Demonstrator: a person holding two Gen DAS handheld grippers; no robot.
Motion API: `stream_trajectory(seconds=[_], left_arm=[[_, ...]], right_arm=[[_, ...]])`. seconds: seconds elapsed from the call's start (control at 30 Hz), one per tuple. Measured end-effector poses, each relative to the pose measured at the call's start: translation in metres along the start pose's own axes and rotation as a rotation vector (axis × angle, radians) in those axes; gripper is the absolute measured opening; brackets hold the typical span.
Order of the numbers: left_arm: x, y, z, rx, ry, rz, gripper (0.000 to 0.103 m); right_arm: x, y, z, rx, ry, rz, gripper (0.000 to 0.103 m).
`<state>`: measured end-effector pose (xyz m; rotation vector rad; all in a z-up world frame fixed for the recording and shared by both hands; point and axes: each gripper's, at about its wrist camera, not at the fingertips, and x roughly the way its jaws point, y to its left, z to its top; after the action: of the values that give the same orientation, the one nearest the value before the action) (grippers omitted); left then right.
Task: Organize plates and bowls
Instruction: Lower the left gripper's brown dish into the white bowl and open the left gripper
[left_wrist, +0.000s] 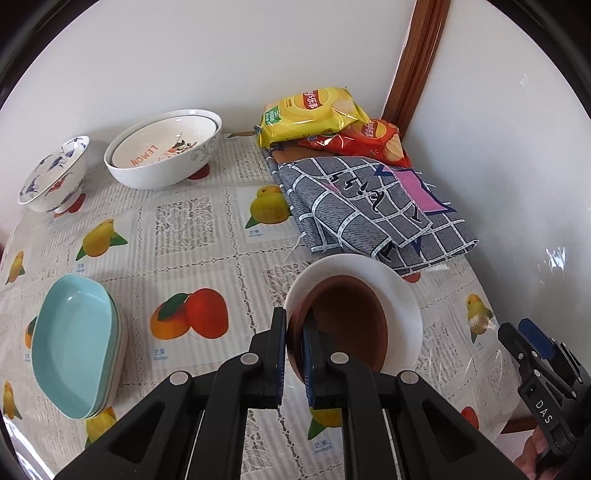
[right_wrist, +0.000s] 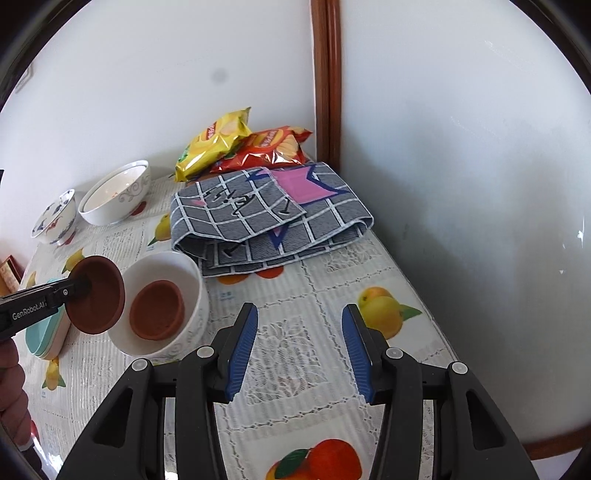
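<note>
My left gripper (left_wrist: 294, 354) is shut on the rim of a brown bowl (left_wrist: 347, 321), held tilted just above the left edge of a white bowl (left_wrist: 406, 295). In the right wrist view the held brown bowl (right_wrist: 98, 295) hangs beside the white bowl (right_wrist: 184, 273), which holds a second brown bowl (right_wrist: 157, 310). My right gripper (right_wrist: 299, 350) is open and empty over the tablecloth to the right of the white bowl; it also shows in the left wrist view (left_wrist: 532, 343). A stack of teal oval dishes (left_wrist: 74, 343) lies at the left.
A large white bowl with a LEMON plate inside (left_wrist: 162, 151) and a blue-flowered bowl (left_wrist: 55, 177) stand at the back left by the wall. A folded grey checked cloth (left_wrist: 369, 206) and two chip bags (left_wrist: 310, 114) fill the back right corner. The wall runs along the right.
</note>
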<state>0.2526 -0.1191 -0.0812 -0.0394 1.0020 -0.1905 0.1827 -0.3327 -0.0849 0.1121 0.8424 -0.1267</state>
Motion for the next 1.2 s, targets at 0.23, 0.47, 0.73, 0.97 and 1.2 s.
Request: stream_trajectory(seconds=[0.23, 0.47, 0.73, 0.97, 1.2], left_arm=[[0.021, -0.014, 0.002, 0.008, 0.035, 0.021, 0.008], [0.039, -0.020, 0.003, 0.018, 0.072, 0.035, 0.008], [0.049, -0.027, 0.005, 0.038, 0.092, 0.037, 0.008], [0.056, -0.021, 0.006, 0.007, 0.113, 0.018, 0.009], [0.059, -0.021, 0.005, 0.012, 0.132, 0.004, 0.009]], right_arm=[[0.015, -0.017, -0.005, 0.021, 0.023, -0.006, 0.047], [0.024, -0.026, -0.010, 0.045, 0.036, 0.001, 0.047], [0.026, -0.033, -0.010, 0.070, 0.034, 0.020, 0.047], [0.026, -0.030, -0.007, 0.060, 0.037, 0.022, 0.047], [0.027, -0.018, -0.008, 0.043, 0.046, 0.042, 0.047]])
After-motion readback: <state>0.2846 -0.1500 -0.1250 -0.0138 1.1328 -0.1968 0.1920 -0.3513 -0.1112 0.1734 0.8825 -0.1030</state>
